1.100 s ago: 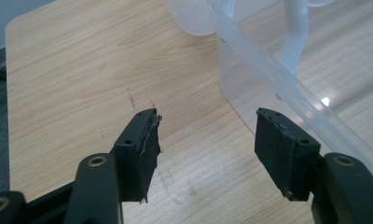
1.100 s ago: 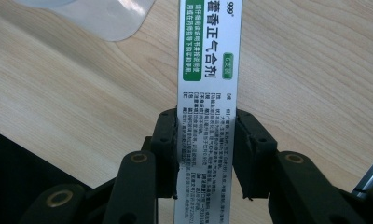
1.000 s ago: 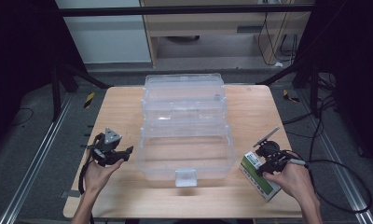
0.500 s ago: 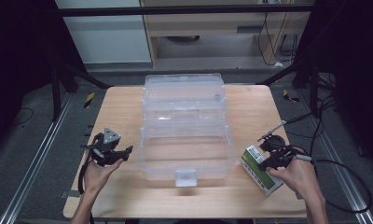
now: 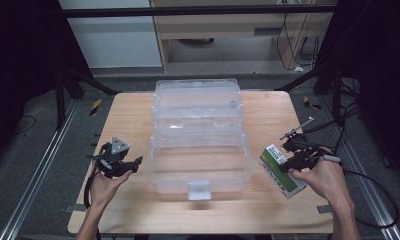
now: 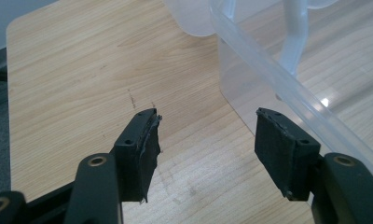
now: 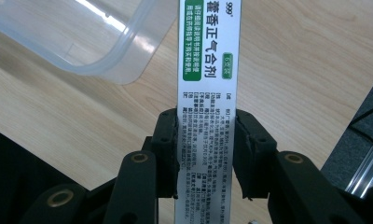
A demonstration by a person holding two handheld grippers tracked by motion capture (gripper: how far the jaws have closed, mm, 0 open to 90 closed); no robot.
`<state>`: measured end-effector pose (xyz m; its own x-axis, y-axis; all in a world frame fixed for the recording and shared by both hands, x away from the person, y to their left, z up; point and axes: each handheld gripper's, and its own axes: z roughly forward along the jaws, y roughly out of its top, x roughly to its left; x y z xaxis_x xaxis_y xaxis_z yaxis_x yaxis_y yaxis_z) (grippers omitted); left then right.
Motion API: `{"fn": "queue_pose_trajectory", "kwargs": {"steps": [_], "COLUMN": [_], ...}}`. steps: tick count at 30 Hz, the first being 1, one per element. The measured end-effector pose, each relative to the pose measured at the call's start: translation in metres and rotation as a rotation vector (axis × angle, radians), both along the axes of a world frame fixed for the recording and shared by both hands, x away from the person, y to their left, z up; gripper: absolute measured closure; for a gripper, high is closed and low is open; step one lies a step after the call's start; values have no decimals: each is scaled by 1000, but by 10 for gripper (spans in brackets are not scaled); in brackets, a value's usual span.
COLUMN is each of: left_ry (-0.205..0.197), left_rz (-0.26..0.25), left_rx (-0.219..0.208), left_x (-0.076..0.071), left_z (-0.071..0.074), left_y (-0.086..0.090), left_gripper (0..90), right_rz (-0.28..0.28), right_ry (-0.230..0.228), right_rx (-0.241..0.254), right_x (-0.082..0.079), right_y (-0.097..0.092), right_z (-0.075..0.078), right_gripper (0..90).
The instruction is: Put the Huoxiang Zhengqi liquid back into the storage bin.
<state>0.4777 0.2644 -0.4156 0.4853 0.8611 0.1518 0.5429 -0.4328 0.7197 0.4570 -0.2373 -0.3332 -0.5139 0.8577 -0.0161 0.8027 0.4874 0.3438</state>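
Right claw (image 7: 205, 147): pinched on the medicine carton (image 7: 208, 93), one pad on each long side; held in the person's right hand at the right edge of the bench (image 5: 133, 120).
Medicine carton: white and green, printed with Chinese text; seen in the high view (image 5: 282, 171) tilted, its lower end toward the bench's near right corner, just right of the clear box (image 5: 198, 135). Whether it was clear of the bench or resting on it could not be told.
Left claw (image 6: 205, 140): spread wide, nothing between the pads; in the high view (image 5: 119, 162) it sat in the left hand just left of the clear box, over bare wood.
Clear box: translucent plastic, stepped open in tiers at the bench's middle, latch tab facing the person; its corner wall lay just beside the left claw's right pad.
Bench: light wood, rounded corners, on a dark frame.
Cables: trailed from each claw off the bench sides.
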Motion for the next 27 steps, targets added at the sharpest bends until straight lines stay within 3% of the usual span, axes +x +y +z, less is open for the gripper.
{"fn": "queue_pose_trajectory", "kwargs": {"steps": [11, 27], "left_ry": [3, 4], "left_rz": [0, 1], "left_rx": [-1, 1], "left_x": [0, 1], "left_z": [0, -1], "left_y": [0, 0], "left_gripper": [392, 392], "right_rz": [3, 60], "right_ry": [-46, -92], "right_rx": [12, -7], "right_x": [3, 6], "right_y": [0, 11], "right_z": [22, 56], "right_gripper": [643, 643]}}
